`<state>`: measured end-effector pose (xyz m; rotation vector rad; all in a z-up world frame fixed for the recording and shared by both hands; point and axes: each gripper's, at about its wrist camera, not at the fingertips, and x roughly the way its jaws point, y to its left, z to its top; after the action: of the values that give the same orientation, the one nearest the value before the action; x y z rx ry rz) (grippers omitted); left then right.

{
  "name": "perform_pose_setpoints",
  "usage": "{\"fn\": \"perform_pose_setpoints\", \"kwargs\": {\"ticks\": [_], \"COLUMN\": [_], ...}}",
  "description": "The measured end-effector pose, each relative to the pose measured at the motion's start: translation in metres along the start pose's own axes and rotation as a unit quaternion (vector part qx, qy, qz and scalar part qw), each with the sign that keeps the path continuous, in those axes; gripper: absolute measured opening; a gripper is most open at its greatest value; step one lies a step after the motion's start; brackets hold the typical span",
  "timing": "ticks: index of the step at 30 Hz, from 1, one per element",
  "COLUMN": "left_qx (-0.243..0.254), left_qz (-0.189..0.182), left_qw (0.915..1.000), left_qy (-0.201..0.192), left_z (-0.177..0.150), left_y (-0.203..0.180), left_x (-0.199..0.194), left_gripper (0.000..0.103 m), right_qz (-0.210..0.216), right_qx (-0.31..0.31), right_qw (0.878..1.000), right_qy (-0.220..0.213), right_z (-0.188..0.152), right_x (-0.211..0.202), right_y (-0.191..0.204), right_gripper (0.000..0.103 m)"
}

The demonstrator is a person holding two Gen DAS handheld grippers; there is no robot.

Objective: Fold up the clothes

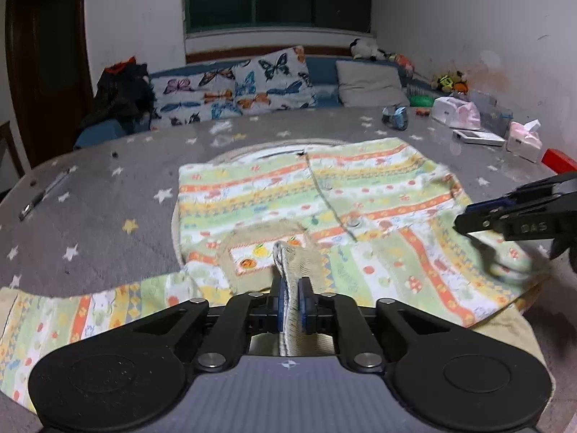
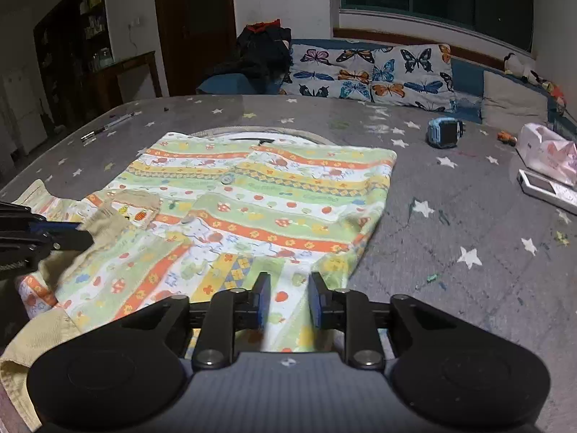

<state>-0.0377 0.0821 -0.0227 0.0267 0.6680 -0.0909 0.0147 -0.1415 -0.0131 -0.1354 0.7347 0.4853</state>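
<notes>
One patterned garment [image 1: 288, 195] is lying spread across the middle of the grey star-print table cover [image 1: 108, 187], its stripes running green, orange and yellow, with a beige ribbed collar [image 1: 299, 256] at its near edge. Two grippers are working on it. The left gripper [image 1: 293, 301] is pinching the beige collar edge, its blue pads pressed tight against the fabric at the lower centre of the left wrist view. The right gripper [image 2: 286, 301] is hovering over the garment's near hem at the lower centre of its own view, fingers spread apart with patterned cloth showing between them but not squeezed.

The right wrist view is showing one blue smartwatch [image 2: 445, 132] at the upper right and two pens [image 2: 108, 128] at the upper left, plus a dark cabinet at the far left that the other view is missing. The left wrist view is showing a pink tissue pack [image 1: 524, 139] and a red object [image 1: 559, 160] at the right edge, both outside the other view. Two butterfly pillows [image 2: 371, 72] are leaning along the sofa behind.

Small raised characters are appearing on the right gripper's finger at the right edge of the left wrist view; they are too blurred to read.
</notes>
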Motion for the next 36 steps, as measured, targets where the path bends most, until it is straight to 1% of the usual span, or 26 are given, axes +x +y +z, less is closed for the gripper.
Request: {"fn": "perform_pose_setpoints", "kwargs": {"ticks": [2,3,4,7,10,11,12,14,15,16,17,20,23,26,27,29,30,34,35,36], "left_qx": [-0.010,-0.018,-0.025,-0.049,-0.074,-0.084,-0.093,-0.111,-0.120,-0.131,-0.142,-0.173,-0.206,-0.239,-0.250,-0.272,-0.278,-0.279,-0.279,-0.277], "left_qz": [0.000,0.000,0.002,0.016,0.043,0.055,0.067,0.091,0.103,0.116,0.129,0.167,0.210,0.249,0.258,0.271,0.272,0.281,0.279,0.277], "left_qw": [0.9999,0.9998,0.9997,0.9986,0.9962,0.9949,0.9933,0.9896,0.9874,0.9845,0.9814,0.9705,0.9555,0.9385,0.9331,0.9233,0.9211,0.9183,0.9187,0.9200], "left_qy": [0.002,-0.001,-0.004,-0.011,-0.011,-0.011,-0.011,-0.011,-0.011,-0.010,-0.011,-0.014,-0.015,-0.013,-0.010,-0.002,0.000,0.000,-0.001,-0.002], "left_z": [-0.001,-0.002,-0.003,-0.007,-0.014,-0.017,-0.020,-0.026,-0.029,-0.032,-0.035,-0.043,-0.048,-0.052,-0.054,-0.057,-0.058,-0.055,-0.054,-0.054], "left_y": [0.005,0.008,0.012,0.025,0.042,0.049,0.056,0.072,0.080,0.088,0.098,0.124,0.150,0.173,0.180,0.193,0.198,0.204,0.205,0.205], "left_x": [-0.002,-0.007,-0.011,-0.025,-0.036,-0.041,-0.045,-0.052,-0.056,-0.060,-0.064,-0.073,-0.076,-0.076,-0.075,-0.073,-0.071,-0.067,-0.065,-0.064], "left_gripper": [0.012,0.016,0.017,0.019,0.022,0.027,0.030,0.030,0.030,0.030,0.031,0.037,0.042,0.044,0.045,0.045,0.045,0.044,0.043,0.039], "right_qz": [0.013,0.022,0.031,0.063,0.090,0.096,0.101,0.105,0.107,0.107,0.104,0.099,0.105,0.104,0.104,0.104,0.104,0.103,0.103,0.103], "right_qx": [-0.011,-0.018,-0.024,-0.048,-0.065,-0.071,-0.076,-0.087,-0.092,-0.098,-0.104,-0.115,-0.108,-0.105,-0.104,-0.101,-0.099,-0.093,-0.091,-0.089], "right_qw": [1.000,1.000,0.999,0.997,0.994,0.993,0.992,0.991,0.990,0.989,0.989,0.988,0.989,0.989,0.989,0.989,0.990,0.990,0.990,0.991], "right_qy": [-0.007,-0.010,-0.013,-0.017,-0.019,-0.019,-0.017,-0.010,-0.004,0.001,0.000,-0.004,-0.006,-0.003,-0.003,-0.004,-0.005,-0.009,-0.010,-0.012], "right_z": [0.001,0.002,0.002,0.003,0.001,0.000,-0.002,-0.006,-0.008,-0.010,-0.012,-0.013,-0.011,-0.012,-0.013,-0.012,-0.012,-0.012,-0.013,-0.013], "right_x": [-0.006,-0.010,-0.013,-0.018,-0.019,-0.018,-0.017,-0.012,-0.009,-0.005,-0.005,-0.006,-0.008,-0.007,-0.007,-0.009,-0.010,-0.015,-0.016,-0.017], "right_y": [0.009,0.014,0.020,0.043,0.065,0.072,0.079,0.090,0.094,0.099,0.102,0.107,0.107,0.108,0.107,0.106,0.106,0.103,0.102,0.102], "right_gripper": [0.026,0.026,0.026,0.027,0.029,0.030,0.031,0.031,0.031,0.036,0.036,0.036,0.036,0.036,0.036,0.036,0.036,0.036,0.036,0.036]}}
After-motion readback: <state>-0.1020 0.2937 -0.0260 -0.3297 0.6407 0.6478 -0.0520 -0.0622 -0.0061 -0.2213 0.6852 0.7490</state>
